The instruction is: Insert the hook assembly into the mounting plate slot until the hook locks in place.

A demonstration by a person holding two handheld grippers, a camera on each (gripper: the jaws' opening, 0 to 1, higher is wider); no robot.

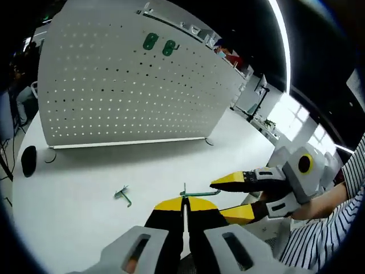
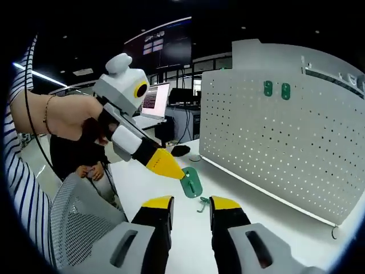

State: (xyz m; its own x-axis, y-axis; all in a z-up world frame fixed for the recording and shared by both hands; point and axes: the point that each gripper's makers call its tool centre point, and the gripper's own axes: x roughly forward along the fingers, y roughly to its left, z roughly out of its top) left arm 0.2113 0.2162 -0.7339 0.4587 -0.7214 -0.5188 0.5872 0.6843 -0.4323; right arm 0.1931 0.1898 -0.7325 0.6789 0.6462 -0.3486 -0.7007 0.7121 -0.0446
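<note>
My left gripper (image 1: 185, 205) is shut on a small green mounting plate (image 1: 201, 194), seen edge-on just past its yellow tips. In the right gripper view the same plate (image 2: 191, 182) hangs from the left gripper (image 2: 171, 168), above the white table (image 2: 171, 240). A small green hook (image 1: 122, 196) lies loose on the table; in the right gripper view the hook (image 2: 203, 203) sits just beyond my right gripper (image 2: 191, 204), which is open and empty. In the left gripper view the right gripper (image 1: 232, 197) stands open to the right of the plate.
A white pegboard (image 1: 131, 85) stands upright across the table with two green plates (image 1: 159, 44) fixed near its top. A black mouse (image 1: 28, 161) lies at the table's left end. A grey mesh chair (image 2: 85, 225) and a striped sleeve (image 2: 20, 182) are close by.
</note>
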